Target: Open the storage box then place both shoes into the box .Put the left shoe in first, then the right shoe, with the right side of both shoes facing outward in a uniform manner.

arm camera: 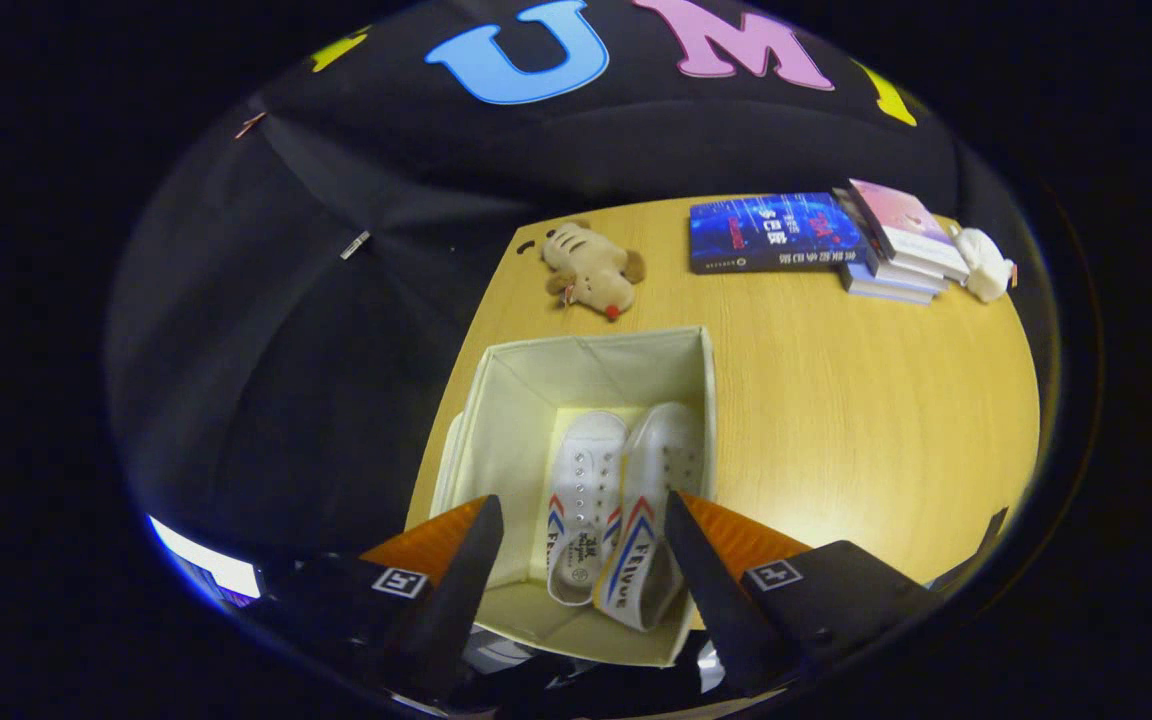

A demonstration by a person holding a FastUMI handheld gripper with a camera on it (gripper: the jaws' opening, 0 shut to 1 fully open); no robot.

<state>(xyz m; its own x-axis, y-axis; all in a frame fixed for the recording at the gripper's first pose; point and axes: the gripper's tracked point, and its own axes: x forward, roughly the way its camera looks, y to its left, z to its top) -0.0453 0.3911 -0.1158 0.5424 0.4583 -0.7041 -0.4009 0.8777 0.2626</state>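
Below your gripper, at the bench's near left corner, sits the storage box: cream fabric, open-topped, walls upright.

Gripper view, contents of the box:
- Left shoe, white canvas with red and blue chevrons, lying flat on the box floor, lace eyelets up.
- Right shoe, same make, tipped on its side, touching the left shoe and close to the box's right wall.

Your gripper's fingers stand wide apart above the box, one to each side of the pair, with nothing held between them.

Elsewhere on the bench:
- Plush toy, tan, near the far left corner, beyond the box.
- Blue book, flat, along the far edge.
- Stack of books, just beside the blue book, toward the far right corner.
- White soft object, touching the stack.
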